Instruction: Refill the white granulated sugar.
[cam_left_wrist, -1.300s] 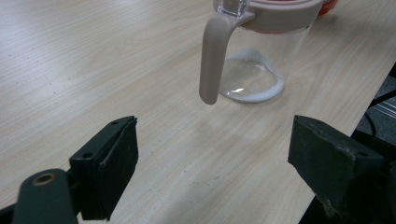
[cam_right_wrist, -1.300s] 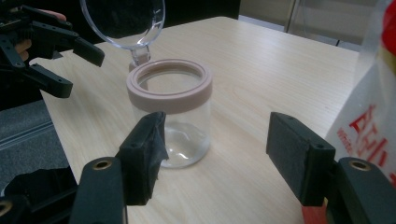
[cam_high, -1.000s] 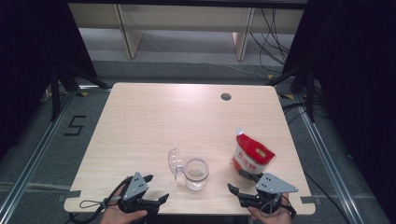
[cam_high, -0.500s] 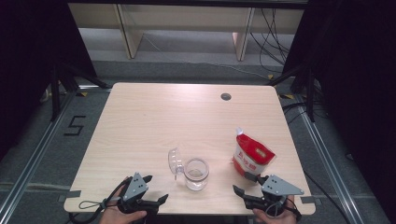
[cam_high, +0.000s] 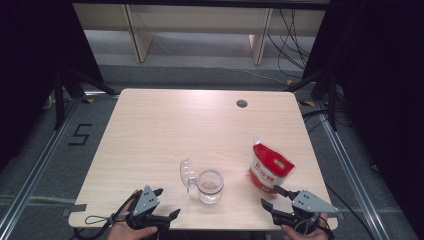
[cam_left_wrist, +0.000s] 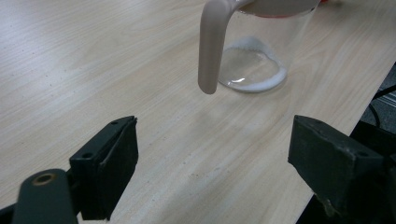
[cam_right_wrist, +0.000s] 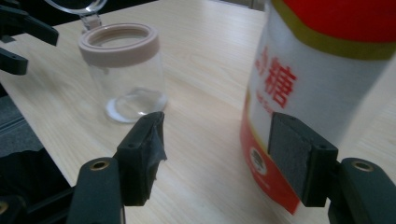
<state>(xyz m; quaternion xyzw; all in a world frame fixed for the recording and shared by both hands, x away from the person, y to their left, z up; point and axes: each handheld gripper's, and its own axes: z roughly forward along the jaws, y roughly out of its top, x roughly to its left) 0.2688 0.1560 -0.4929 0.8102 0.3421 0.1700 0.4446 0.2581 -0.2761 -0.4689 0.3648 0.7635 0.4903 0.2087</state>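
A clear glass jar (cam_high: 210, 186) with a pinkish rim stands near the table's front edge, its flip lid (cam_high: 186, 172) hanging open to the left and a little white powder on its bottom. To its right stands a red and white sugar bag (cam_high: 270, 167). My left gripper (cam_high: 168, 201) rests open at the front left, its jaws pointing at the jar (cam_left_wrist: 252, 56) with bare wood between them (cam_left_wrist: 212, 154). My right gripper (cam_high: 270, 196) is open just in front of the bag (cam_right_wrist: 322, 70). Its jaws have just opened a little further, with nothing between them (cam_right_wrist: 219, 154).
The wooden table (cam_high: 165, 125) has a round cable hole (cam_high: 242, 103) at the back right. Shelving legs and cables lie on the floor beyond it. In the right gripper view the jar (cam_right_wrist: 128, 70) stands left of the bag, and the left gripper (cam_right_wrist: 23, 37) shows behind it.
My right gripper has slid a little to the right along the front edge, in front of the bag. The left gripper, jar and bag have stayed put.
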